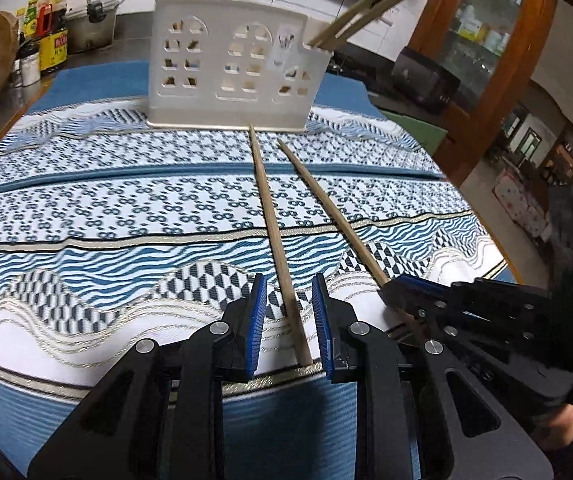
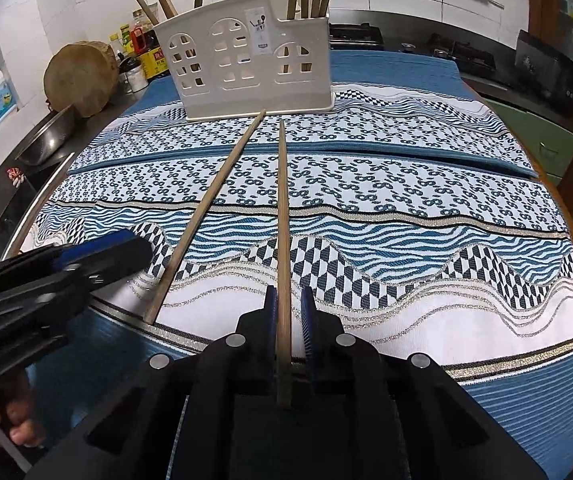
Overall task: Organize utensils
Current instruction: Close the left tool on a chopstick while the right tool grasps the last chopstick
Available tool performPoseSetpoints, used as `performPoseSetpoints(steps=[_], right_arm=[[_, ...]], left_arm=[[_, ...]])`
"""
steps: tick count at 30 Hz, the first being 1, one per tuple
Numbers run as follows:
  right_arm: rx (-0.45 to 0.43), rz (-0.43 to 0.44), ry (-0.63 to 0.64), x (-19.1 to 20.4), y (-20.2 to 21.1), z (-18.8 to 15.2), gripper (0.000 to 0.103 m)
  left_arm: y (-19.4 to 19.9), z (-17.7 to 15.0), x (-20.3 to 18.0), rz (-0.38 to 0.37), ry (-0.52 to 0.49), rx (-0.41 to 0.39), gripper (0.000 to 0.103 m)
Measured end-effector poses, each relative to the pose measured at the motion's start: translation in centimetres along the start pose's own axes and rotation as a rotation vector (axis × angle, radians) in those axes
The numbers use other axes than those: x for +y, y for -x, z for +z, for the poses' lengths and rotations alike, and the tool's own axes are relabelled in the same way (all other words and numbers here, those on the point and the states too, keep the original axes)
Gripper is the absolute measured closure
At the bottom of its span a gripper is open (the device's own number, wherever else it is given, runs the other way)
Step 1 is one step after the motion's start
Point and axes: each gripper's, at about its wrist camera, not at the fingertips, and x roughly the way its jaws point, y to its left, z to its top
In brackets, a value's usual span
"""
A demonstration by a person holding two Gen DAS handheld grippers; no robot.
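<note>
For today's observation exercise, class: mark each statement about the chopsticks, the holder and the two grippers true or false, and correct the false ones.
1. Two chopsticks lie on the patterned mat. True: the left chopstick and the right chopstick.
2. The white holder is empty. False: chopsticks stand in it.
3. The left gripper is clamped shut on a chopstick. False: its jaws stand open on either side of one.
4. The right gripper has a chopstick between its fingers. True.
5. The holder lies tipped over. False: it stands upright.
</note>
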Motion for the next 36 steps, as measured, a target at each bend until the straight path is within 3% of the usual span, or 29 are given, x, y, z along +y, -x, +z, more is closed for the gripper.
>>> performPoseSetpoints(steps=[13,17,30,36], right_arm=[[-0.016,0.006,0.018,0.3,-0.1,-0.2,0.09],[-0.019,0.001,0.021,0.3,-0.1,-0.2,0.094],[-0.062,0.0,0.027,-0.1,1.7,0.6,0.096],[-0.09,-0.004,0.03,-0.2,2.7,1.4,0.096]], left_arm=[[-2.6,0.2,-1.3,0.091,-0.03,0.02,0.082],[-3.0,0.3,-2.0,0.153,-0.057,0.023,0.095],[-2.5,0.6,-0.5,0.116,-0.046,0.031,0.097],[-2.6,0.2,-0.9,0.135,-0.05,0.028,0.095]])
